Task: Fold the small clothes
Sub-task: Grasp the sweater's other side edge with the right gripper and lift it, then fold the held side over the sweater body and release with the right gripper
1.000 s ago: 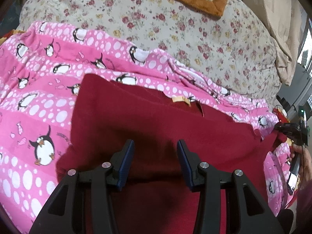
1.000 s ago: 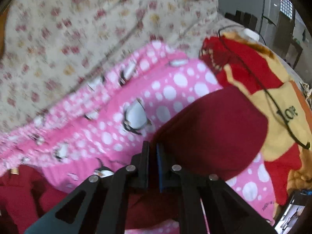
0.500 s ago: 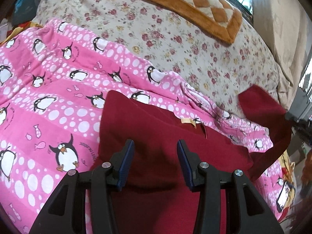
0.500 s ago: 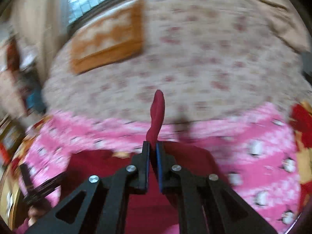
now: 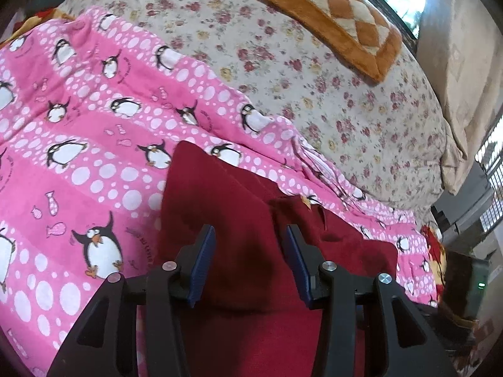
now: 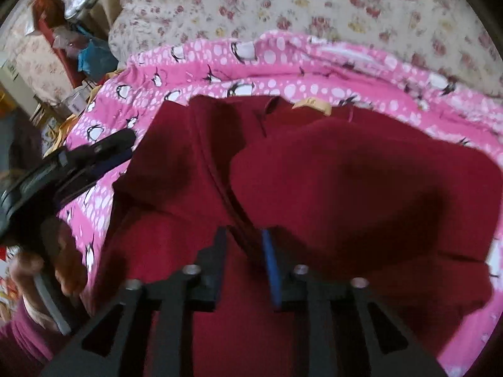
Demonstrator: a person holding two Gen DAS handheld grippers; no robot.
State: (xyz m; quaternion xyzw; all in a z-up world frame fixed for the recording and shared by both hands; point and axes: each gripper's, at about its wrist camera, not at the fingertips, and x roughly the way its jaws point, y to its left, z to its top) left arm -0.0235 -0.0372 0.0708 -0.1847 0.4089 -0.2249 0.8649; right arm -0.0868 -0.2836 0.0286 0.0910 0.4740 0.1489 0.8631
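Pink penguin blanket (image 5: 94, 144) is the landmark, spread over a floral bedsheet (image 5: 314, 72) that runs past its far edge. Orange-and-cream checkered cushion (image 5: 330, 15) lies on the sheet, well beyond the blanket. Beige curtain (image 5: 456, 62) hangs past the sheet's far right side. Red-and-yellow cartoon blanket (image 5: 435, 251) peeks out at the pink blanket's right end. Off its left end: blurred clutter, including a blue bag (image 6: 94, 59).
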